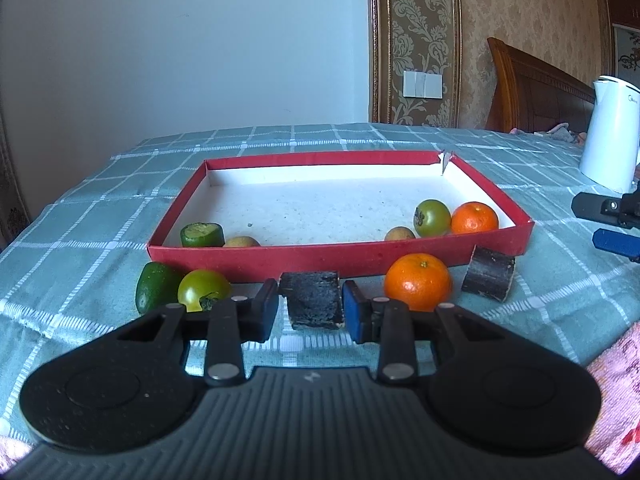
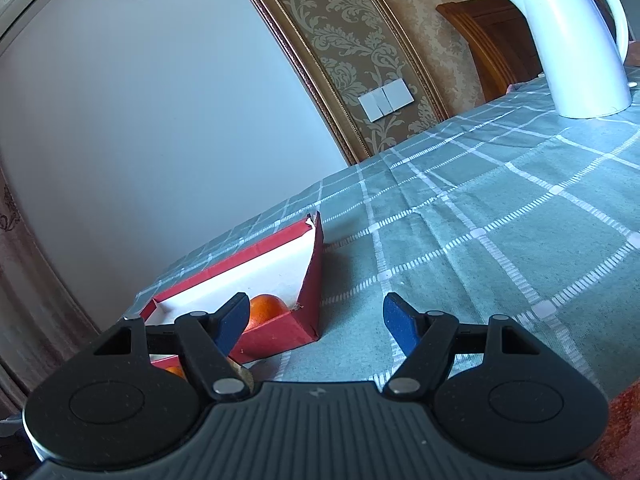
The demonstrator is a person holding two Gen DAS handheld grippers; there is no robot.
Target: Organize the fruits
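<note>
1. The left tool (image 1: pixel 311 307) has its two pads pinching a dark, purplish-black cut chunk (image 1: pixel 312 300), apparently a piece of sugar cane, which sits on the bench (image 1: pixel 100 200) right between the fingertips.
2. Straight ahead of that tool, just beyond the chunk, stands the red box (image 1: pixel 340 254). It already holds a green cut piece, two small brownish fruits, a green persimmon-like fruit and an orange (image 1: pixel 475 218).
3. Still outside the box: a loose orange (image 1: pixel 418 281) just ahead and to the right of the left tool, a second dark chunk (image 1: pixel 489 273) further right, and a green round fruit (image 1: pixel 203 289) with a dark green oval fruit (image 1: pixel 155 286) ahead on its left.
4. To do this step well, I judge the chunk should be lifted clear of the box's near wall before it goes forward, then lowered onto bare white floor in the middle, away from the round fruits that could roll.
5. The grip looks centred on the flat sides; keep it firm, as the skin may be slippery.
6. The right tool (image 2: pixel 316 322) is spread with nothing between its pads, hovering beside the box's right corner.
7. The white kettle (image 2: pixel 576 44) far ahead to its right bears a small grey logo, too blurred to read.
</note>
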